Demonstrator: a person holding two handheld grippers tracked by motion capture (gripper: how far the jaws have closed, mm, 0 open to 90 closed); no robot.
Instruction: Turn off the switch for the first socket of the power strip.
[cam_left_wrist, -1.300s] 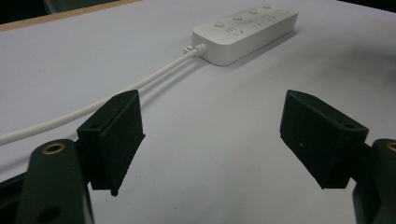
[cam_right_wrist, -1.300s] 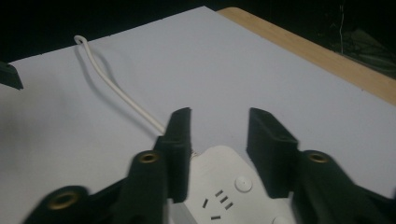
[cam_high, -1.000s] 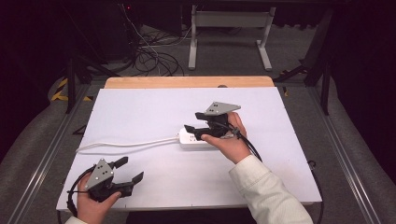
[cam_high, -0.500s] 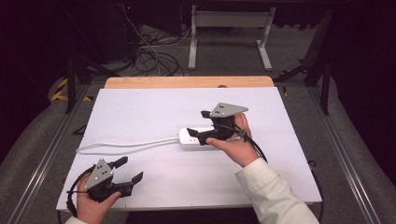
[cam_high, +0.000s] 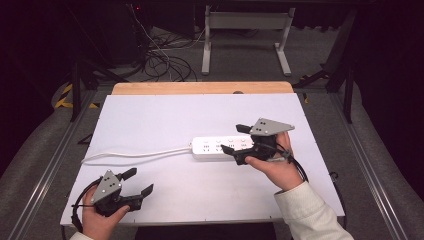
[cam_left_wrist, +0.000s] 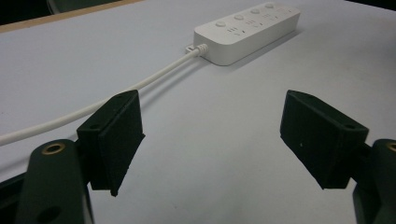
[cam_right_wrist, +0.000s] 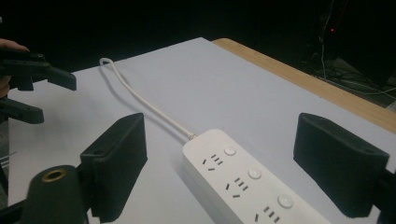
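A white power strip lies flat near the middle of the white table. Its white cable runs left towards the table's edge. My right gripper is open over the strip's right end, one jaw on each side, gripping nothing. In the right gripper view the strip and its round buttons lie between the spread jaws of my right gripper. My left gripper is open near the front left corner, well away from the strip. In the left gripper view the strip and cable lie far ahead.
The table's far edge is a wooden strip. Beyond it, a metal stand and tangled cables are on the dark floor. Metal rails run along both sides of the table. My left gripper appears at the far left of the right gripper view.
My right gripper has slid to the right along the power strip, still open. The left gripper and the strip have not moved.
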